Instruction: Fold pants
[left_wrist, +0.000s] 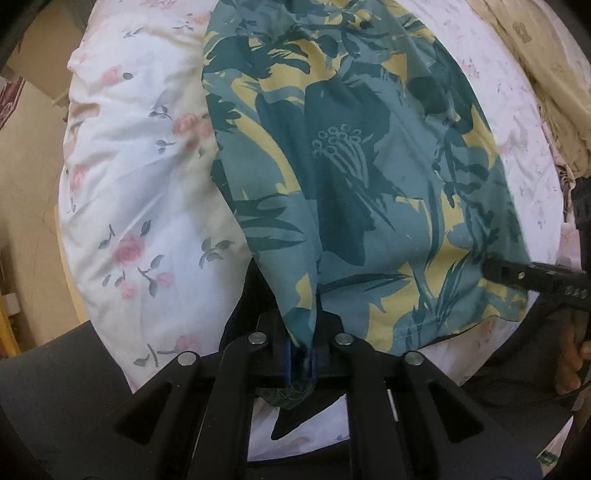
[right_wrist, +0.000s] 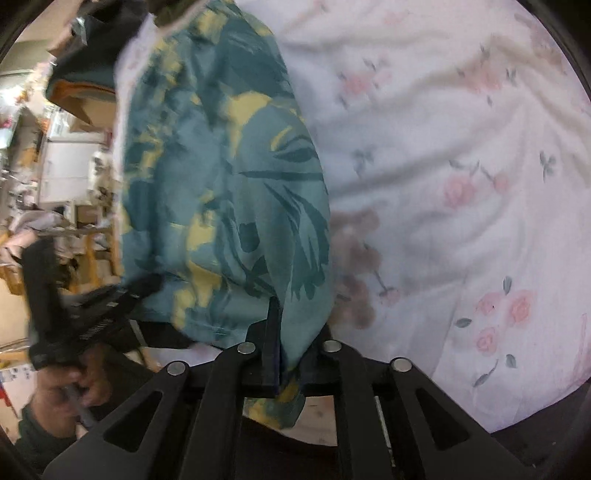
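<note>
Two hand-held grippers, one pair of pants (left_wrist: 354, 177) strung between them. On the left wrist camera, the left hand-held gripper (left_wrist: 301, 354) has its fingers pressed together on a bunched corner of the teal-and-yellow leaf-print cloth — the fabric is gathered into the pinch and a small tuft pokes out below the jaws. From that pinch the pants fan forward and upward across the view, spread over the bed sheet (left_wrist: 140, 192), white with pink roses. A hemmed edge of the cloth runs along the lower right, and there the right hand-held gripper (left_wrist: 495, 267) comes in from the side, its black tip touching the fabric near that hem; whether it is clamped cannot be told from this angle. A bit of the person's hand (left_wrist: 570, 365) shows beneath it.

Switch to the right wrist camera and it is clear: the right hand-held gripper (right_wrist: 286, 354) is pinching the pants (right_wrist: 229, 184) too, cloth squeezed between its closed fingers with a fold hanging out underneath. The garment rises away from it, somewhat blurred, with the floral bed sheet (right_wrist: 461, 166) to its right. At lower left the left hand-held gripper (right_wrist: 147, 286) reaches the cloth's edge, the gripping hand (right_wrist: 66, 387) below it, and a cluttered room — blurred — lies beyond.
</note>
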